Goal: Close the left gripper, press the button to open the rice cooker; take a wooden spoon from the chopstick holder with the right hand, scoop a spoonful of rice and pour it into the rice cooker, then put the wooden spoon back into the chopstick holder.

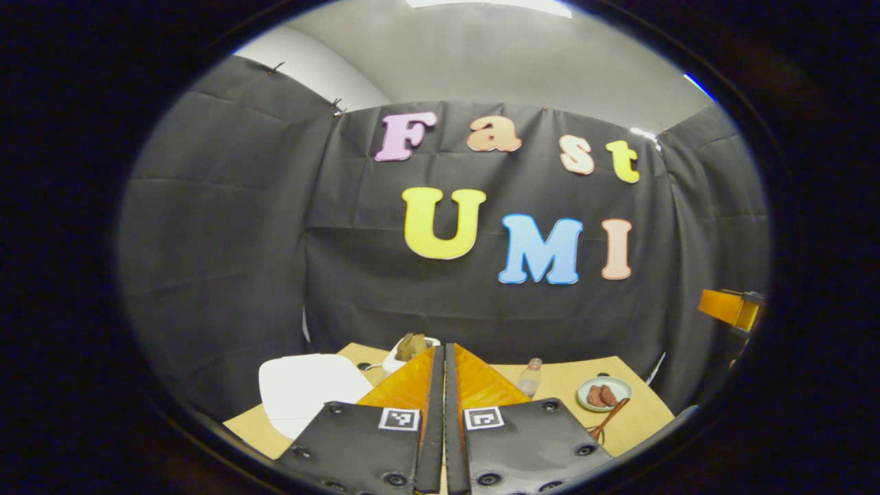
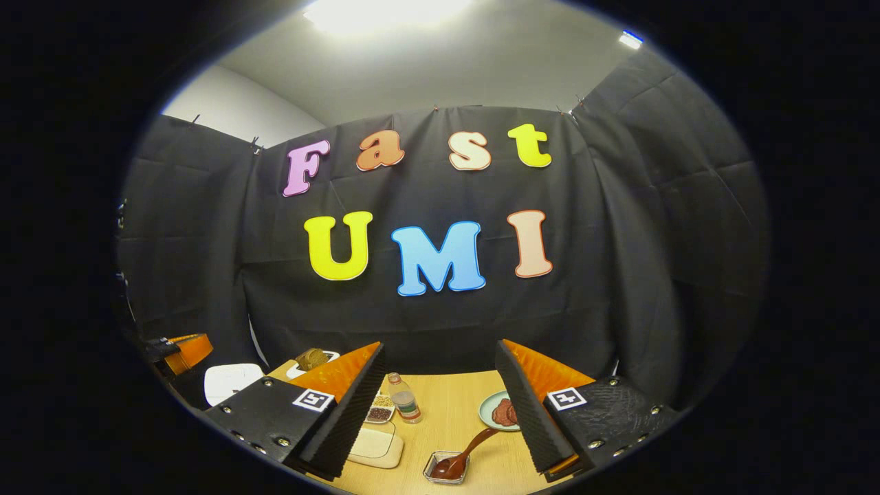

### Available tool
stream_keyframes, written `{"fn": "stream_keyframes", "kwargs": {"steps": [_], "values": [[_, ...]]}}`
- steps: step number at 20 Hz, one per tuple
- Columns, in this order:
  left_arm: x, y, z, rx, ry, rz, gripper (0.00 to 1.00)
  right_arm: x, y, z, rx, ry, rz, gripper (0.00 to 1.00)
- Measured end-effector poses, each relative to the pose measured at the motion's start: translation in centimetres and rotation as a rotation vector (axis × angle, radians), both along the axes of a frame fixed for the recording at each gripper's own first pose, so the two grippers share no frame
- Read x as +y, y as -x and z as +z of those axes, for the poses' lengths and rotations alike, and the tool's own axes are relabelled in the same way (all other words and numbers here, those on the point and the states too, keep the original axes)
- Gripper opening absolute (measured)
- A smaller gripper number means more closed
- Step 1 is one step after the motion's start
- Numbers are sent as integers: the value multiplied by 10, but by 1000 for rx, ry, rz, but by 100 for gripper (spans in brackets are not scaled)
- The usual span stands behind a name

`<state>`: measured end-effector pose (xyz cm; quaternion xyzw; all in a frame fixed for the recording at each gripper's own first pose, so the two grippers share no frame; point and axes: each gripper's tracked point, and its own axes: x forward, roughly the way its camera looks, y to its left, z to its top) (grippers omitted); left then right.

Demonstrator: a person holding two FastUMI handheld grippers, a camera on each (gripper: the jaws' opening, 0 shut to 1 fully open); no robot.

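Left gripper point(image 1: 444, 357): wedge-shaped fingers pressed flat together, nothing between them, held above the wooden table point(image 1: 639, 405). Just left of it, the rice cooker point(image 1: 309, 392), smooth white, rounded lid down. Right gripper point(image 2: 440, 378): ribbed foam pads spread wide, empty. Between them, a wooden spoon point(image 2: 467, 450) lies tilted, bowl resting in a small shiny metal tray point(image 2: 445, 469). Round pale plate point(image 2: 491, 412) with brown lumps sits beyond, beside a clear bottle point(image 2: 403, 399).

The white rice cooker point(image 1: 309, 392) is partly hidden behind the left tongs point(image 1: 443, 357).
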<state>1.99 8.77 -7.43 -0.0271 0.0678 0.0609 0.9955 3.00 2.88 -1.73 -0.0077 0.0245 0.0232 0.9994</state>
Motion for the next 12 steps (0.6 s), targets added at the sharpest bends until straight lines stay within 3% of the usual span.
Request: {"fn": "stream_keyframes", "kwargs": {"steps": [2,5,12], "values": [[17,-5,-19,47,36,8,8,6,-2,0,-1,7,11,97],[67,-3,-42,114,65,96,8,11,-4,-7,10,11,19,97],[158,-10,-122,305,301,231,8,21,-9,-14,35,27,30,97]]}}
